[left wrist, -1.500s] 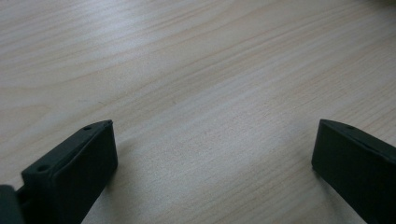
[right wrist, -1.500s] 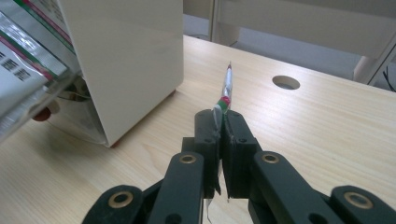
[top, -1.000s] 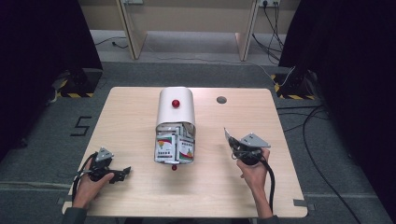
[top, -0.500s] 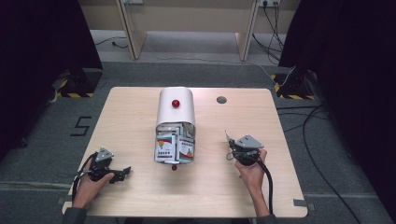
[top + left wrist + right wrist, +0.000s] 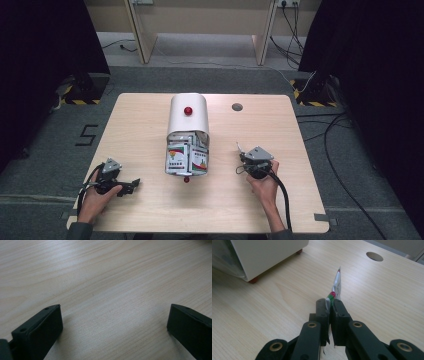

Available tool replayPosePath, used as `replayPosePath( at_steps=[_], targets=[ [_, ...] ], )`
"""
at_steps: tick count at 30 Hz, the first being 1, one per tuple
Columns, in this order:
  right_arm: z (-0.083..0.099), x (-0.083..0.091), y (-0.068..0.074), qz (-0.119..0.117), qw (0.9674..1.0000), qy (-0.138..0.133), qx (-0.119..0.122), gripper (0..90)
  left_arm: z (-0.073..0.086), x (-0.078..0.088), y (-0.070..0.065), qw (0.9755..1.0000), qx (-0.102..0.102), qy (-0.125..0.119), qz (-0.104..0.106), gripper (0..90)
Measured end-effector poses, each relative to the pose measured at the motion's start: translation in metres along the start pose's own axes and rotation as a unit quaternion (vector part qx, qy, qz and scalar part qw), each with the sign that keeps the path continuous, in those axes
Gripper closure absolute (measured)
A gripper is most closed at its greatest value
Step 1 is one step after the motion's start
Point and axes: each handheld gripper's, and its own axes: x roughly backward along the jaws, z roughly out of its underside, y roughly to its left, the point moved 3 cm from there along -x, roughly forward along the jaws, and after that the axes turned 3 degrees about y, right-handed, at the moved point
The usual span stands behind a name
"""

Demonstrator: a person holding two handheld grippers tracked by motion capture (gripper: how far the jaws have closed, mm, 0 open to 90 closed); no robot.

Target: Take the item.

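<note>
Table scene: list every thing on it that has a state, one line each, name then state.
White box: lying on its side, its open end toward the person, packets inside.
Packets: spilling out of the box mouth onto the table.
Left gripper: open, empty, low over bare wood.
Right gripper: shut on a thin sachet.
Sachet: pinched, sticking out past the jaws.

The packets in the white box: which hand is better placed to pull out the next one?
Left, probably. The left gripper is open and holds nothing, while the right gripper is shut on a packet taken from the white box.
</note>
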Motion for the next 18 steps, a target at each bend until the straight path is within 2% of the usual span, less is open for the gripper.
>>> replayPosePath(
  at_steps=[7,11,18],
  targets=[
    [0.0012,-0.0047,0.0029,-0.015,0.9999,0.004,0.002,82.6,0.0,0.0001,0.0,1.0,0.0,0.0,0.0,0.0],
    [0.0013,-0.0054,0.0041,-0.015,0.9999,0.005,0.004,81.8,0.0,0.0,0.0,1.0,0.0,0.0,0.0,0.0],
    [0.0027,-0.0101,0.0078,-0.021,0.9997,0.013,-0.004,71.6,0.0,0.0,0.0,1.0,0.0,0.0,0.0,0.0]
  ],
)
